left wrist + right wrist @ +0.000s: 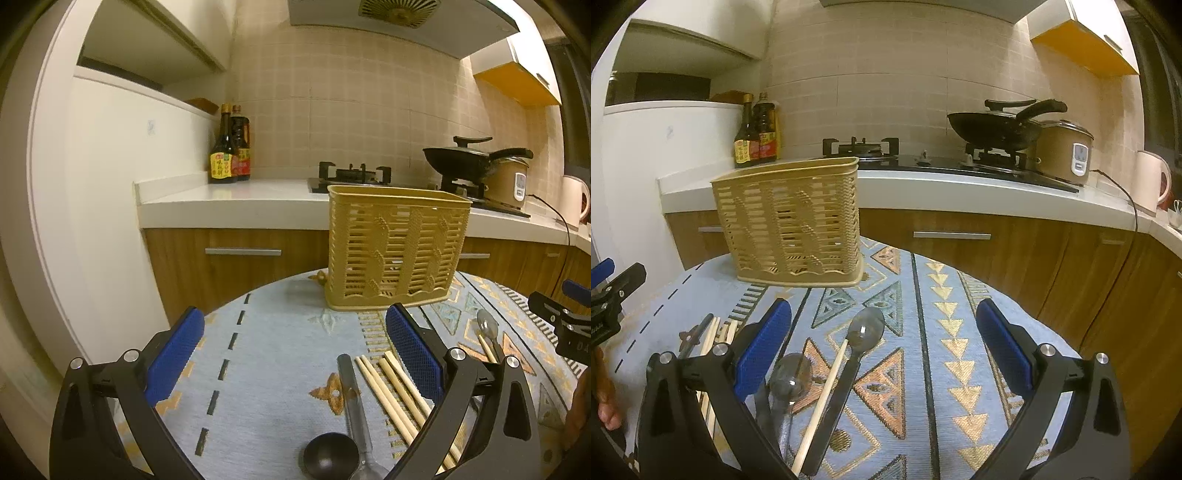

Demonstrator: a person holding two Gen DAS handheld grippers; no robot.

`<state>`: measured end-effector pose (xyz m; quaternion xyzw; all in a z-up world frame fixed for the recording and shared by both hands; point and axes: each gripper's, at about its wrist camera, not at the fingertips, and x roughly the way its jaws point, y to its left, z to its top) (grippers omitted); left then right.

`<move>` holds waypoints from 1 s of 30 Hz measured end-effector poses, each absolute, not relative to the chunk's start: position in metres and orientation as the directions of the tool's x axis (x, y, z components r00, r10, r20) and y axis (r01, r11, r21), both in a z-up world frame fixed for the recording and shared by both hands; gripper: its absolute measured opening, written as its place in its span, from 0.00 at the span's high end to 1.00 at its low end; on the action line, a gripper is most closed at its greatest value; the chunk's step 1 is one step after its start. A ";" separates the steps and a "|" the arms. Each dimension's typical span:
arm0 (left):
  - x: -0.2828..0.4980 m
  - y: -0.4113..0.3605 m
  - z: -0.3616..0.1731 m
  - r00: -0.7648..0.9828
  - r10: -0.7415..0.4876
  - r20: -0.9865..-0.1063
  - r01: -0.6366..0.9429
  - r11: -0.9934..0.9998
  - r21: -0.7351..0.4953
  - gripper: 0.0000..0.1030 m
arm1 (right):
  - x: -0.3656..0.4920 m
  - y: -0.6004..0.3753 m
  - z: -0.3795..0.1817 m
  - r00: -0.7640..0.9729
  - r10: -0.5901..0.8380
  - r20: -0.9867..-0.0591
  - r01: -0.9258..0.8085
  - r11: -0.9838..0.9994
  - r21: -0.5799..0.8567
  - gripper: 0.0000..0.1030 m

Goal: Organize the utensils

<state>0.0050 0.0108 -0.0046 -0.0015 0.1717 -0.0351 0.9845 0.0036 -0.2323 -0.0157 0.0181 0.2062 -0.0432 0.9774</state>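
A tan slotted utensil basket stands upright at the far side of the round table; it also shows in the right wrist view. My left gripper is open and empty above the cloth. Between and under its fingers lie a black ladle, a metal spoon handle and several wooden chopsticks. My right gripper is open and empty. A dark-handled spoon, a single chopstick and a second spoon lie near its left finger. More chopsticks lie further left.
The table has a blue patterned cloth. Behind it runs a counter with sauce bottles, a gas hob, a black wok, a rice cooker and a kettle. The other gripper shows at the right edge of the left wrist view.
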 end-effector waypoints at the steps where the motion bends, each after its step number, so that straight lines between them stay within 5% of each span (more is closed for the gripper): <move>1: 0.006 0.011 -0.005 0.937 -0.071 -0.341 0.068 0.997 -0.020 0.07 | 0.004 -0.233 -0.016 0.911 -0.075 -0.406 0.091 0.996 0.019 0.07; 30: 0.009 0.015 -0.004 0.929 -0.073 -0.362 0.066 0.997 -0.031 0.07 | 0.005 -0.227 -0.016 0.910 -0.075 -0.408 0.082 0.997 0.000 0.07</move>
